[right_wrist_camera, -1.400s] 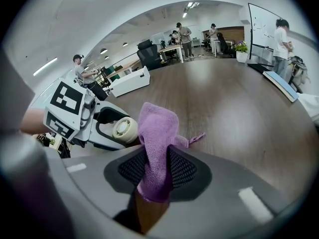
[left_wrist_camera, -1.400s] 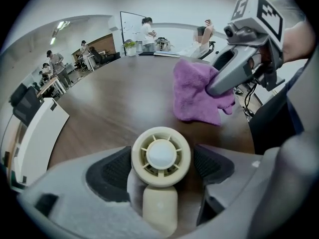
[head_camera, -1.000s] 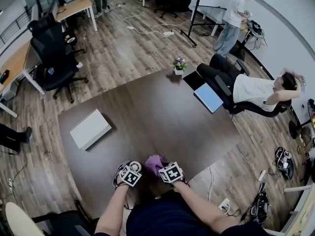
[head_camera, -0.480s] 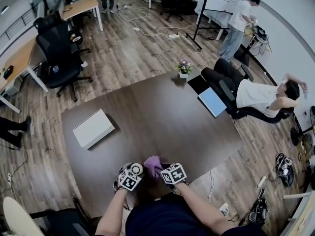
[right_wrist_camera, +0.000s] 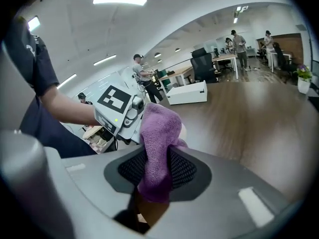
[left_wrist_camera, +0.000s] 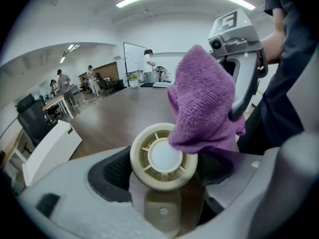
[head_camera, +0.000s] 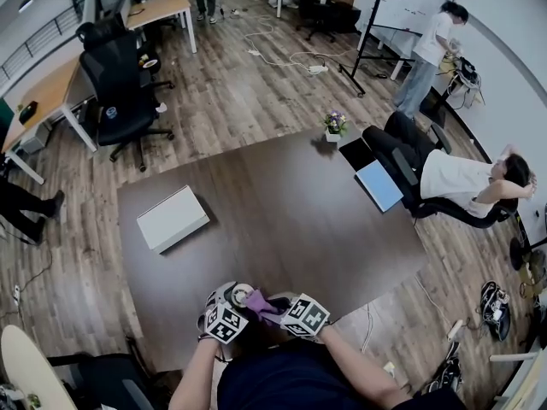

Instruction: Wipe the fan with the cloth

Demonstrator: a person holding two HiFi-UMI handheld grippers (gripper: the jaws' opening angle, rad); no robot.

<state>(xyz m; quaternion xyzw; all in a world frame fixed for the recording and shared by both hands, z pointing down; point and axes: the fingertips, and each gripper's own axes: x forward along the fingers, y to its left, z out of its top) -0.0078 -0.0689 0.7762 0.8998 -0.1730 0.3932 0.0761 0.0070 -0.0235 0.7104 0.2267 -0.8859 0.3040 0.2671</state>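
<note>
Grips the small cream fan (left_wrist_camera: 163,157) by its body in the left gripper (left_wrist_camera: 162,176), jaws closed wide round it, round grille facing away from the holder, seemingly to steady it and offer its face for wiping. Pinches the purple cloth (right_wrist_camera: 158,133) in the right gripper (right_wrist_camera: 157,172), jaws pressed onto a folded wad that sticks out past the tips, so that soft fabric rather than plastic meets the fan. Lays that wad against the grille's upper right rim, as shown in the left gripper view. Works over the near edge of the dark table (head_camera: 282,203), close to the body, with the two grippers just beside each other. Leaves wide bare tabletop ahead, with only a white box (head_camera: 173,218) off to the left and a flower pot (head_camera: 334,126) at the far edge, both well apart. Little room toward the torso, so probably best wiped in short strokes or outward.
</note>
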